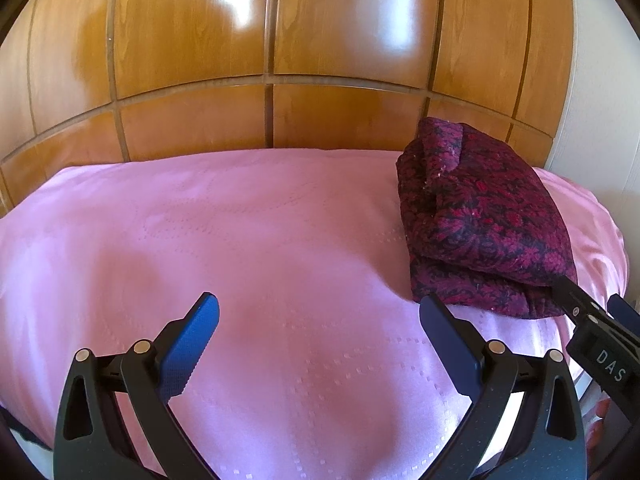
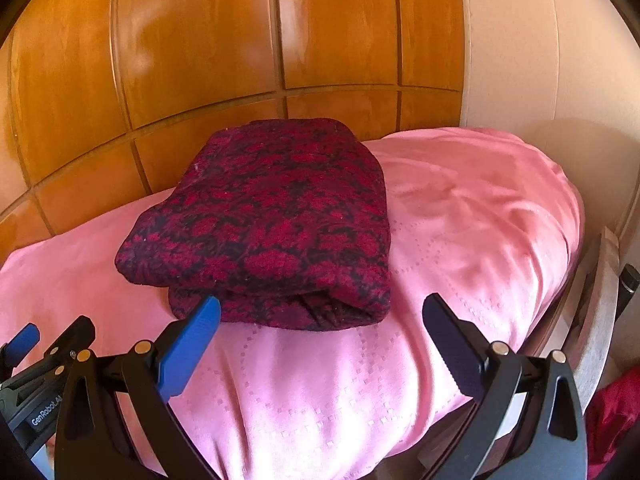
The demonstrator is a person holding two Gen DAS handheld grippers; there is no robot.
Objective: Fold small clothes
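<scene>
Hovering low over the near edge of the bed, the left claw [image 1: 319,334] stands wide with nothing between its blue pads, only bare pink bedspread [image 1: 240,240] showing in the gap; it reads as parked out of the way, since there is no cloth near it to pinch. Just to its right, the right claw [image 2: 321,332] is likewise spread wide and empty, its two fingers pointing at the front of the folded garment [image 2: 272,224], one pad tip overlapping the lower layer's edge in the right wrist view, though I cannot tell whether it touches. In the left wrist view a dark finger of that right claw sits right at the bundle's near corner, which fits a release or a last tidy of the edge. The garment itself, a dark knit with a red floral pattern, lies as a compact stacked rectangle on the right part of the bed, its rounded fold facing the claws and a rolled collar or cuff showing on the far left end. My judgement is that folding on this piece is essentially finished and it rests there as the done pile. Behind it, the glossy wooden panelled headboard [image 1: 272,60] rises, with a pale wall [image 2: 520,60] beyond the right side.
</scene>
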